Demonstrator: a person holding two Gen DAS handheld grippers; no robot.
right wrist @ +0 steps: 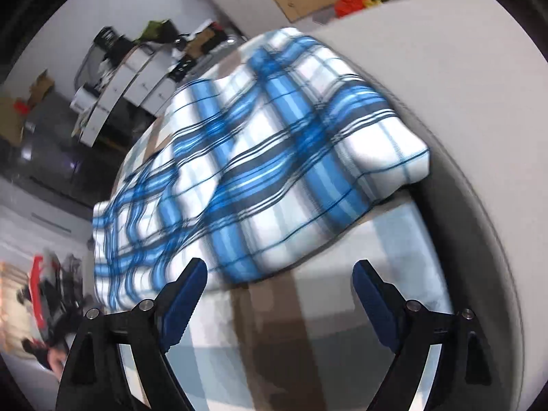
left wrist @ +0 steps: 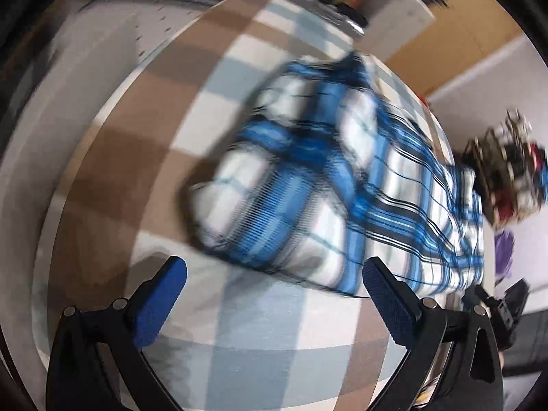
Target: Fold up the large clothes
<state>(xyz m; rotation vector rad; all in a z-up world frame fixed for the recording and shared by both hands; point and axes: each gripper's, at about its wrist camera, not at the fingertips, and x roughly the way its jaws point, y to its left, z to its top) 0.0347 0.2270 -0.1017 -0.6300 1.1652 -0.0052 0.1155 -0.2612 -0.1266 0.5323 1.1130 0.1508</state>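
**Operator:** Both grippers hang released above the bed. From where I sit, the left gripper (left wrist: 274, 281) has its jaws spread wide with nothing between them, and the right gripper (right wrist: 279, 284) is the same, clear of the cloth.

**Observer:** Largest thing first?

**Operator:** That is the bed (left wrist: 113, 157), under a checked cover of brown, white and pale grey-blue. On it lies the blue-and-white plaid garment (right wrist: 274, 150). In the left view it reaches toward the bed's far right edge; in the right view one folded corner sits up against a plain white padded surface (right wrist: 428, 78) at the bed's right side.

**Observer:** How far along?

**Operator:** I judge it partly done. The plaid garment looks doubled over into a thick slab, but it is rumpled and uneven, so squaring and another fold probably remain. Motion blur hides the finer edges.

**Observer:** Any containers?

**Operator:** A basket-like rack (left wrist: 507, 171) stands off the bed's right side, holding mixed red, white and dark items I cannot identify.
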